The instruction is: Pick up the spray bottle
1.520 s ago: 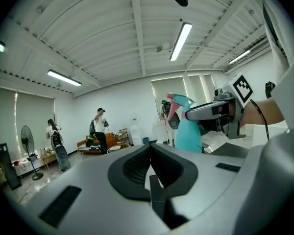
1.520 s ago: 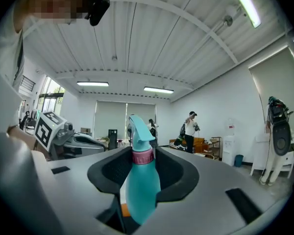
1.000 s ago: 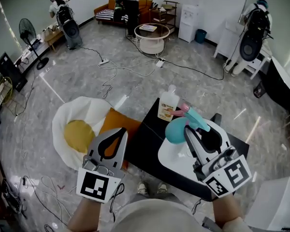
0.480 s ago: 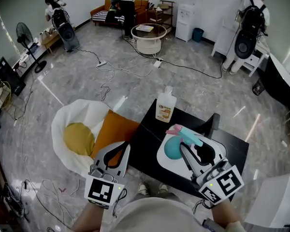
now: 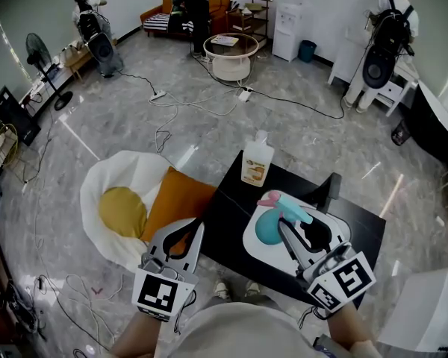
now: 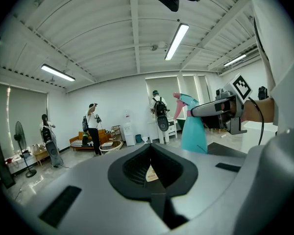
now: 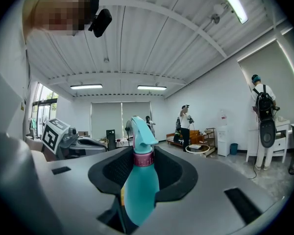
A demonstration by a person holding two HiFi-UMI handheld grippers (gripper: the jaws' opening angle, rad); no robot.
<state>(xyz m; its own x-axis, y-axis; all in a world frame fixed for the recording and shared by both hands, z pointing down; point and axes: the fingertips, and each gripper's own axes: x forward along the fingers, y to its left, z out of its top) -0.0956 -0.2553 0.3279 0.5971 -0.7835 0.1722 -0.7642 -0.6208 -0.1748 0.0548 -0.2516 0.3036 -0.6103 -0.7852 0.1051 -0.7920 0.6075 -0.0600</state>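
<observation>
The right gripper (image 5: 282,224), gripping the spray bottle (image 5: 266,228), is sinking toward the white tray (image 5: 339,227), so the pick-up is holding; the left gripper (image 5: 199,228) is hanging closed, empty

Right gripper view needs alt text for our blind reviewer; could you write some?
The right tongs grip a teal spray bottle with a pink collar, upright between them. Behind is a bright white room with ceiling lights and a few people standing far off.
</observation>
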